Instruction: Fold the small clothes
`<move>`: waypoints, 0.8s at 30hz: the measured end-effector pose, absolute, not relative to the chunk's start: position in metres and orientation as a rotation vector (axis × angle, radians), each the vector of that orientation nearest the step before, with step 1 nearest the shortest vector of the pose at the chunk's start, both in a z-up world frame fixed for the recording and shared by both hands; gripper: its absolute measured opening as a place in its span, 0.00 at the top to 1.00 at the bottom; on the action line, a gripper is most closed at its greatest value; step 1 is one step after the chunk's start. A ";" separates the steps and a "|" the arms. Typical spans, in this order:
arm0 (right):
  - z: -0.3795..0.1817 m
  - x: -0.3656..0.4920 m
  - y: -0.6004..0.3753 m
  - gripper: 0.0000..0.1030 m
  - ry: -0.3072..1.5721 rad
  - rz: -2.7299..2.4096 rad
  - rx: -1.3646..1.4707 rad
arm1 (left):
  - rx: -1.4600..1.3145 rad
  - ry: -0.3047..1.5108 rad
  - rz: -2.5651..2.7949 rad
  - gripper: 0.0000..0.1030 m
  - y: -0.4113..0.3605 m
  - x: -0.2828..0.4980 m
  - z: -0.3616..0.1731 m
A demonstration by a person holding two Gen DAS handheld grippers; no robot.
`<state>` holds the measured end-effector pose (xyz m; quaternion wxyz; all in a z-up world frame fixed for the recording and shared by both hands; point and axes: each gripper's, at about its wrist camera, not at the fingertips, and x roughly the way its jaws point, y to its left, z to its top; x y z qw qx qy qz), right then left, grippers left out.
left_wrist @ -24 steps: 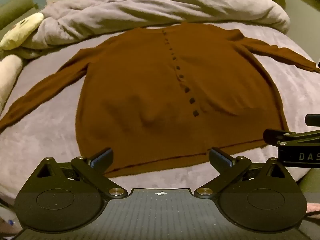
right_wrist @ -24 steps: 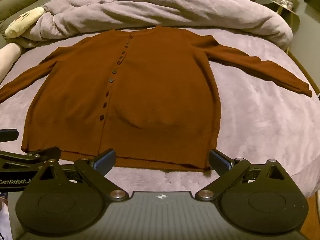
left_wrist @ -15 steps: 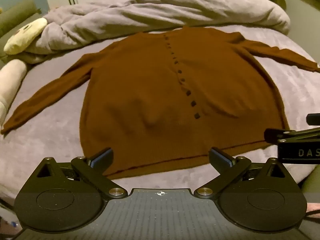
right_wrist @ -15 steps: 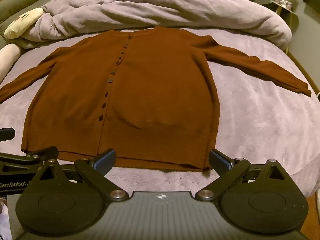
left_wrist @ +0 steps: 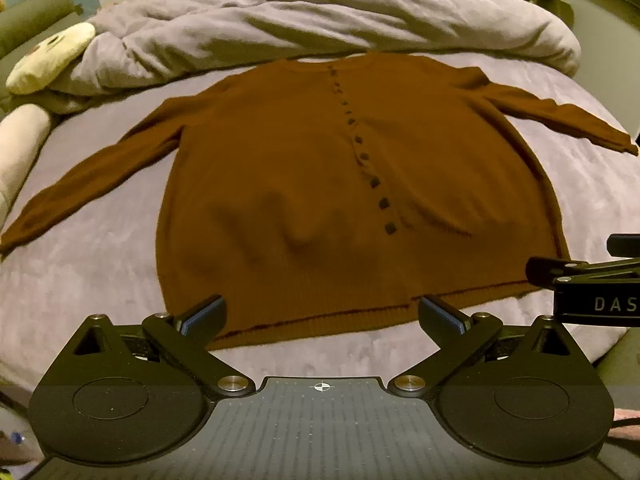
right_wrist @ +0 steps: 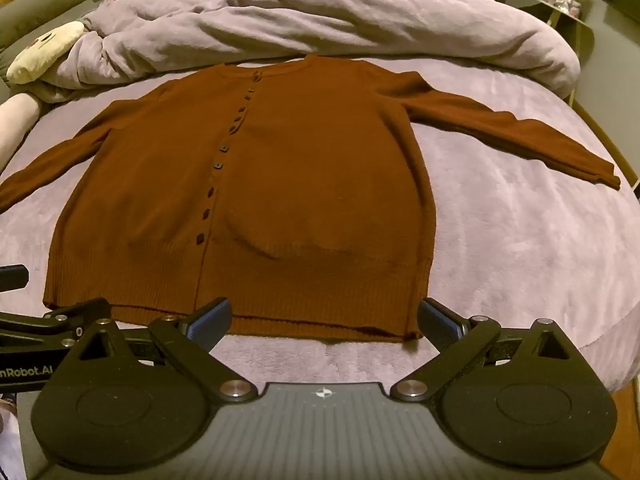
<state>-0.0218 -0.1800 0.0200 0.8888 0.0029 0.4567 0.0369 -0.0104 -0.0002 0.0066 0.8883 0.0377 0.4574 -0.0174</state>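
Risk of pinching the plush bedcover [left_wrist: 80,272] together with the brown cardigan [left_wrist: 304,184], or of catching only the top layer at the hem, with soft knit flat on soft pile and a wrinkle near the lowest button. Cardigan spread buttoned across the middle of both frames, hem at lower centre just beyond the fingertips, sleeves out toward the left and right edges. Left gripper [left_wrist: 322,308] and right gripper [right_wrist: 324,313] both spread wide, holding nothing, clear of the cloth.

Brown cardigan [left_wrist: 304,184] spread flat, buttoned, sleeves out, on purple bed cover [left_wrist: 80,272]. Left gripper [left_wrist: 320,314] wide open above hem, holding nothing. Right gripper [left_wrist: 588,280] partly visible at right edge. Rumpled duvet [left_wrist: 320,20] behind.
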 end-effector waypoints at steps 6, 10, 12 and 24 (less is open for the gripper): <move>0.021 -0.022 -0.180 0.04 0.951 0.076 0.009 | 0.067 0.957 -0.033 0.00 0.002 -0.009 0.007; 0.021 -0.023 -0.180 0.04 0.948 0.075 0.010 | 0.053 0.960 -0.034 0.00 0.004 -0.009 0.006; 0.021 -0.023 -0.180 0.04 0.948 0.075 0.010 | 0.045 0.964 -0.035 0.00 0.005 -0.008 0.006; 0.021 -0.023 -0.179 0.04 0.947 0.077 0.012 | 0.039 0.994 -0.034 0.00 0.007 -0.007 0.002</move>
